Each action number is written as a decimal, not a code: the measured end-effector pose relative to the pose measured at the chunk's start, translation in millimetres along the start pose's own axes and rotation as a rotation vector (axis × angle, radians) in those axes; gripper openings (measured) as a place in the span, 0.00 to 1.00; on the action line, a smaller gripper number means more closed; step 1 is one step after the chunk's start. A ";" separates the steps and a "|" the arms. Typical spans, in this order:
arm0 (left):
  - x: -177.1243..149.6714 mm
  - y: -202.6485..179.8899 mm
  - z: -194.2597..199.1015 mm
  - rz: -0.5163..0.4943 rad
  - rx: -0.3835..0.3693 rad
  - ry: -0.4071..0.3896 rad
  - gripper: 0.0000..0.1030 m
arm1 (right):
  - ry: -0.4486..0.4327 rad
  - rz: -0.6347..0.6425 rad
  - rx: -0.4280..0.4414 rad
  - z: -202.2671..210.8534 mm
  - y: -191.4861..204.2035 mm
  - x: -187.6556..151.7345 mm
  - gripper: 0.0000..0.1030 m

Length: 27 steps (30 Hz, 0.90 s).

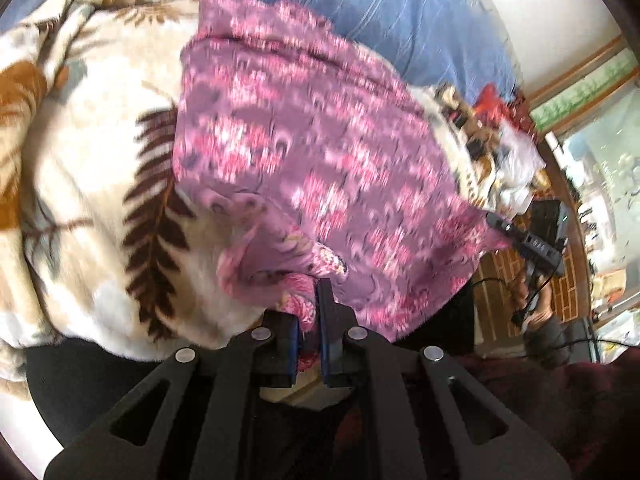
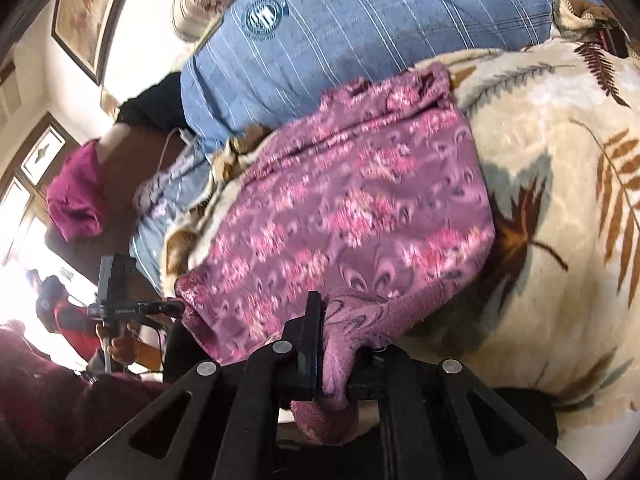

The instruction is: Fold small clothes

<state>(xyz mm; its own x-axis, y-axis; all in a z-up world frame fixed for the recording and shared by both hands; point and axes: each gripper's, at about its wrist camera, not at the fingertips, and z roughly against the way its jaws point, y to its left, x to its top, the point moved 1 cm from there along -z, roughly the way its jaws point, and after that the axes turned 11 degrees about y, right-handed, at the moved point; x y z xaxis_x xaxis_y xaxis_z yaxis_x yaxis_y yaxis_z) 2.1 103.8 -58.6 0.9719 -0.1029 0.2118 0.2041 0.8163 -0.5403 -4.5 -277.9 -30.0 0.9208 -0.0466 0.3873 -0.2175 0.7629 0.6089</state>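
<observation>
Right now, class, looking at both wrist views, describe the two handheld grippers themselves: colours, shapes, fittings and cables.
The left gripper is matte black: angular linkage arms with triangular cut-outs, round silver pivot pins, and blue pads lining its fingers. The right gripper has the same black linkage and silver pins; its pad colour is hidden by cloth. Seen from the left view, it carries a thin black cable.

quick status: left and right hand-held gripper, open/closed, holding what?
Left hand-held gripper: closed on the purple floral garment, near edge.
Right hand-held gripper: closed on the same garment, near edge.
</observation>
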 end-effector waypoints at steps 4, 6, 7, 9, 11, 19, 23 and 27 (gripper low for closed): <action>12.9 -0.4 13.4 0.022 -0.041 -0.043 0.05 | -0.049 -0.032 0.043 1.8 -5.3 12.1 0.07; 22.7 0.7 19.7 0.035 -0.064 -0.070 0.05 | -0.076 -0.052 0.063 4.3 -8.4 18.3 0.07; 26.5 1.8 22.7 0.041 -0.072 -0.082 0.05 | -0.089 -0.063 0.071 4.7 -10.5 22.2 0.07; 36.0 5.2 29.5 0.059 -0.091 -0.109 0.05 | -0.113 -0.081 0.081 5.7 -14.3 28.9 0.07; 48.1 10.3 35.5 0.083 -0.116 -0.136 0.05 | -0.144 -0.106 0.100 5.8 -19.6 38.9 0.07; 105.3 35.3 39.4 0.187 -0.132 -0.203 0.05 | -0.211 -0.144 0.114 -4.1 -35.6 89.8 0.07; 134.8 49.9 38.0 0.237 -0.135 -0.237 0.05 | -0.233 -0.165 0.117 -16.6 -43.8 122.2 0.07; 167.9 65.1 36.7 0.284 -0.143 -0.268 0.05 | -0.243 -0.199 0.112 -34.9 -54.5 155.9 0.07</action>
<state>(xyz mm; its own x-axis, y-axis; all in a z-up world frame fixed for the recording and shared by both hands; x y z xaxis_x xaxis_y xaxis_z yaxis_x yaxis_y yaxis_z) 174.2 160.5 -28.3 0.9308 0.2822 0.2321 -0.0355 0.7021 -0.7112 162.2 -304.3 -27.0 0.8473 -0.3503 0.3991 -0.0879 0.6487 0.7559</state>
